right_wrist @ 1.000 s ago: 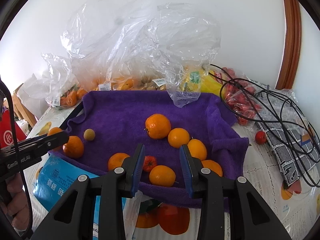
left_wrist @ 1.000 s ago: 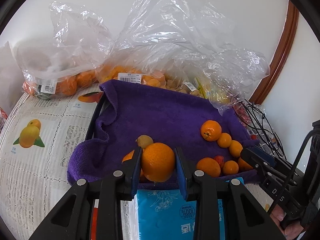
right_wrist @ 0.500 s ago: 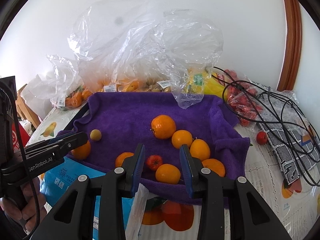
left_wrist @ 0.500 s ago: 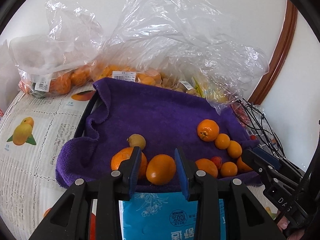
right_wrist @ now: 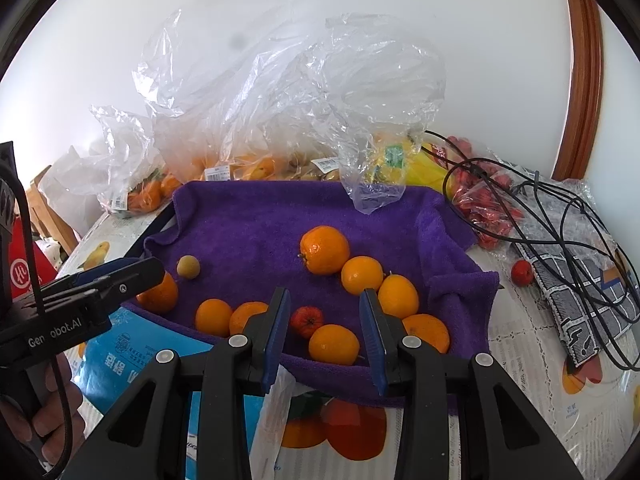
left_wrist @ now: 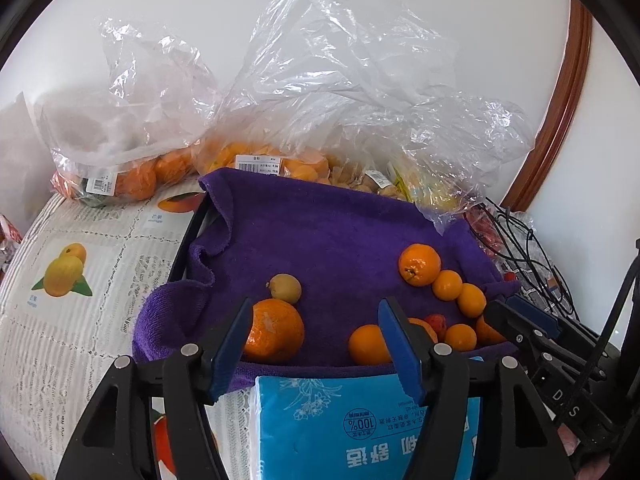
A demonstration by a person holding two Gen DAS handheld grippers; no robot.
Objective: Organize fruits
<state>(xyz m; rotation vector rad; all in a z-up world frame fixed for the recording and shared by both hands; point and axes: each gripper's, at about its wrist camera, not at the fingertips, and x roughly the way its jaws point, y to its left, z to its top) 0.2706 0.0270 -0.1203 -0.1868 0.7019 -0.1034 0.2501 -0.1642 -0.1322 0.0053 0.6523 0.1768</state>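
A purple towel (left_wrist: 320, 232) covers a black tray (left_wrist: 188, 240) and carries several oranges. My left gripper (left_wrist: 315, 308) hangs over the towel's front edge with its jaws opening and nothing pressed between them. A large orange (left_wrist: 274, 336) lies by its left finger, and a smaller orange (left_wrist: 366, 344) lies on the towel partly behind its right finger. A small yellow-brown fruit (left_wrist: 285, 288) sits just beyond. My right gripper (right_wrist: 324, 294) is open and empty. Past its tips lie a small red fruit (right_wrist: 307, 321) and an orange (right_wrist: 334, 344). A big orange (right_wrist: 324, 250) heads a row at the towel's right.
Clear plastic bags (left_wrist: 320, 100) with fruit crowd the wall behind the towel. A blue package (left_wrist: 360, 428) lies in front of it. Black cables (right_wrist: 560, 208), a bag of red fruits (right_wrist: 484, 208) and one loose red fruit (right_wrist: 523, 272) lie to the right on the printed tablecloth.
The left gripper's jaws spread and let go of the orange, which now lies on the towel near its front edge. The right gripper has not moved.
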